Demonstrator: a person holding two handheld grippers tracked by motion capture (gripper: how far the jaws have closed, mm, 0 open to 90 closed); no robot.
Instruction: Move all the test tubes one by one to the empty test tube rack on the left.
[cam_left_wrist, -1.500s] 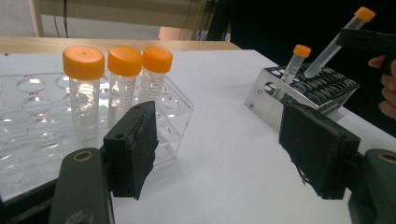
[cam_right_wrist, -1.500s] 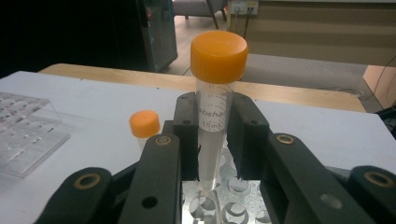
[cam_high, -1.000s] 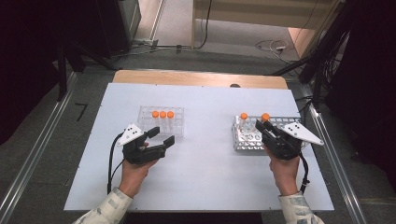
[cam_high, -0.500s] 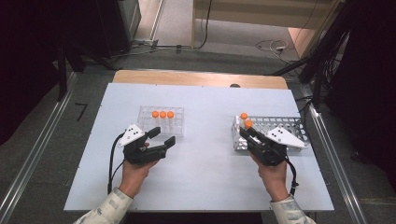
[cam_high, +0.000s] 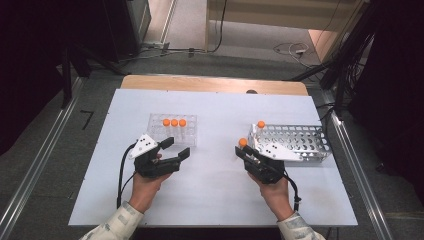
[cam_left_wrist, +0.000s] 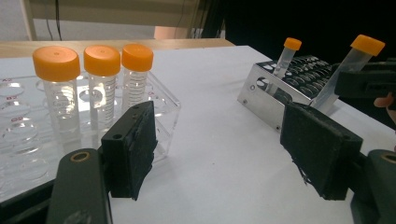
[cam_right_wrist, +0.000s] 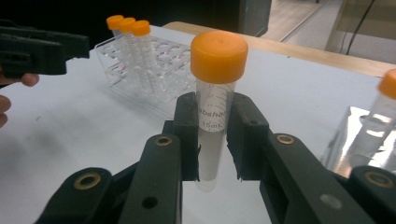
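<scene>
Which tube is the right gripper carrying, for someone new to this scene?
Find the metal rack on the white table's right side. Just off its left end, the right gripper clamps an orange-capped tube; unlike the others, it sits in no rack.

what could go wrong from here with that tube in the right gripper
1. The right gripper clamps the orange-capped tube on its smooth lower body, so the tube could slip or tilt in the pads.
2. The clear rack already holds three capped tubes in one row; a tilted tube could knock them or miss its hole.
3. The left gripper sits open right beside that rack, so the two grippers might collide.
</scene>
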